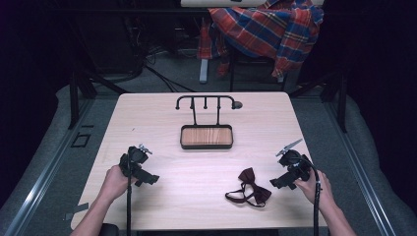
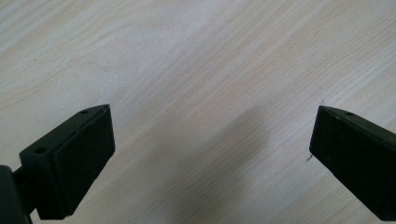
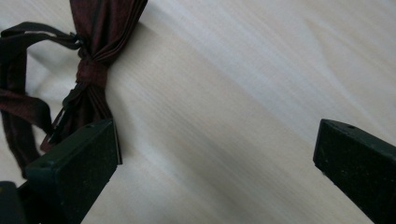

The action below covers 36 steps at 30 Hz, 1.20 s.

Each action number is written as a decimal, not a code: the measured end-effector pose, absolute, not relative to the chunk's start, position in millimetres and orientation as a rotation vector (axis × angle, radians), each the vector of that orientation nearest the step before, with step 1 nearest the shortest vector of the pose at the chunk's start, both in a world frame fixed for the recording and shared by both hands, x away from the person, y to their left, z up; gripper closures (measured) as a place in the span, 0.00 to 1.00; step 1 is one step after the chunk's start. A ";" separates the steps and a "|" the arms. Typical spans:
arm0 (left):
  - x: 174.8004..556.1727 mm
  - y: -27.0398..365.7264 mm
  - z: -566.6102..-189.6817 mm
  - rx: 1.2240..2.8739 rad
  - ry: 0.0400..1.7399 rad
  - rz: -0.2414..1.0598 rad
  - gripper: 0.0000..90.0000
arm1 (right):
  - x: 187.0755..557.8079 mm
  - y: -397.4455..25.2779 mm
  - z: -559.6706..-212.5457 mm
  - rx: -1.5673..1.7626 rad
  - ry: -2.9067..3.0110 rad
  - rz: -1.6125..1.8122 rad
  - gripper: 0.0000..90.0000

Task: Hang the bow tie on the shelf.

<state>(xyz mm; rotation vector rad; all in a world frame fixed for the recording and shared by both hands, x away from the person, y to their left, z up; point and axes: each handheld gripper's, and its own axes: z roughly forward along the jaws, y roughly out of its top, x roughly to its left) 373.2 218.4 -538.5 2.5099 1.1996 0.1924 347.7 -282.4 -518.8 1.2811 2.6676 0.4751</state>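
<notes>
My right gripper hovers low over the table, jaws spread wide with nothing between them. The dark red bow tie lies flat on the wood near the front edge, just beside that gripper; in the right gripper view its knot sits just past one jaw, strap looping off to the side. My left gripper is well apart on the other side, jaws also wide over bare wood. Behind, the black stand rises from its wooden tray.

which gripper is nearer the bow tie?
Right. The right gripper sits just right of the bow tie, jaws open; the left gripper is across the table, open.
</notes>
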 end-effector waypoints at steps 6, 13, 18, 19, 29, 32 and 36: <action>373.8 218.1 -539.0 2.512 1.196 0.187 0.00 | 350.5 -276.5 -522.4 1.322 2.746 0.418 0.00; 372.7 218.6 -538.3 2.509 1.191 0.190 0.00 | 350.0 -266.5 -526.2 1.315 2.775 0.421 0.00; 372.3 218.1 -538.2 2.512 1.186 0.190 0.00 | 348.5 -262.0 -522.1 1.275 2.757 0.453 0.00; 372.3 218.2 -538.5 2.511 1.186 0.192 0.00 | 347.4 -261.1 -522.3 1.282 2.741 0.481 0.00; 373.7 221.1 -539.6 2.512 1.198 0.191 0.00 | 349.3 -249.6 -519.9 1.230 2.713 0.530 0.00; 375.1 219.3 -539.4 2.525 1.185 0.190 0.00 | 349.3 -246.2 -520.3 1.205 2.746 0.528 0.00; 375.7 217.6 -539.9 2.529 1.174 0.187 0.00 | 348.2 -243.2 -521.4 1.186 2.779 0.542 0.02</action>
